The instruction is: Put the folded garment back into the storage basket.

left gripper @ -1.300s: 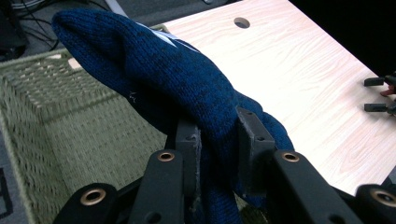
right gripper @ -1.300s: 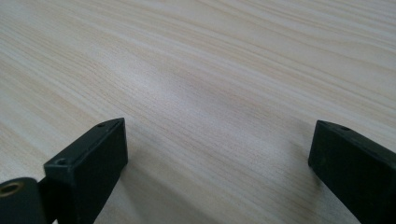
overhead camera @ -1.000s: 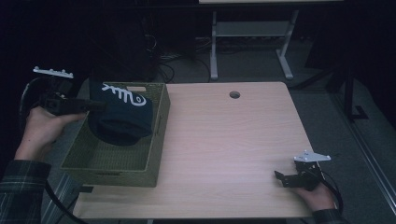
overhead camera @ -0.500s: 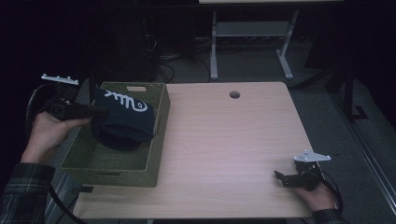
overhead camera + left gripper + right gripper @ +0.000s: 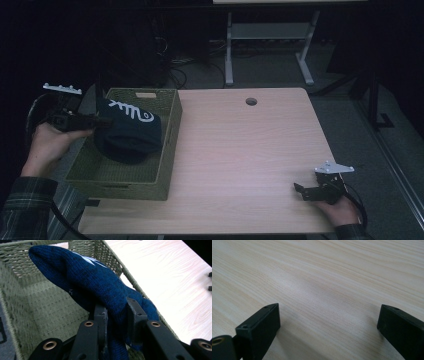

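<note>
the basket (image 5: 167, 145) sits at the table's (image 5: 250, 165) nine o'clock; the knit hat (image 5: 130, 132) hangs over it, right gripper (image 5: 298, 190) at four o'clock.

High view dim, surroundings nearly black; table (image 5: 240, 165) evenly lit. Gripper views brighter, sharp; light perhaps overhead.

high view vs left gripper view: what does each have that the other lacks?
High view alone: the white script on the hat, the table's round hole, the right tool resting open on the table. Left gripper view alone: the left tool shut on the hat's knit, and the weave close up. Both: hat and green basket.
</note>
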`<state>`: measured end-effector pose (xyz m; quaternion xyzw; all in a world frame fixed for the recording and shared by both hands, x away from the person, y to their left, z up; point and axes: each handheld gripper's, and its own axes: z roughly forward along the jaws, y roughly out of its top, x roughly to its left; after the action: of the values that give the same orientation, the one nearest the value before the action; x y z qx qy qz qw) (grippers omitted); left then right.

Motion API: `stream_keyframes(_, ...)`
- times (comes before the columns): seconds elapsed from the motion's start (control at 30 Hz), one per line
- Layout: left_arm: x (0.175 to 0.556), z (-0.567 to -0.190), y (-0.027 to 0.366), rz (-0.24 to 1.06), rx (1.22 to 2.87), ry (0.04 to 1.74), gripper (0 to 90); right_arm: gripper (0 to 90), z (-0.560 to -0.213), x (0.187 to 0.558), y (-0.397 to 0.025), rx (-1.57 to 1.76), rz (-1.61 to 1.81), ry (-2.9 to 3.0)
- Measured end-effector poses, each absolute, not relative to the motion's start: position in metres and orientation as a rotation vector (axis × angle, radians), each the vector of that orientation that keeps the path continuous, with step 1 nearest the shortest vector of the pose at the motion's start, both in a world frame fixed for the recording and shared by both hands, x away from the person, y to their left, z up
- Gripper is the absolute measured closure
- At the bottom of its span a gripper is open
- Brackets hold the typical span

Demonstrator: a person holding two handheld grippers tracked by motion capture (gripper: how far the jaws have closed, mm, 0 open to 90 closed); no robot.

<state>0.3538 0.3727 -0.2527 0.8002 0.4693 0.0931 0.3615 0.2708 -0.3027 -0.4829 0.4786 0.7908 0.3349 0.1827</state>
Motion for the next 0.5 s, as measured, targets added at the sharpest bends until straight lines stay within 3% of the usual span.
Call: stream_keyframes(0.5, 0.354, -0.265, 0.36, 0.169, 2.102, 1.155, 72.4, 4.2, -0.483, 0.271, -0.303, 1.351, 0.945, 2.232)
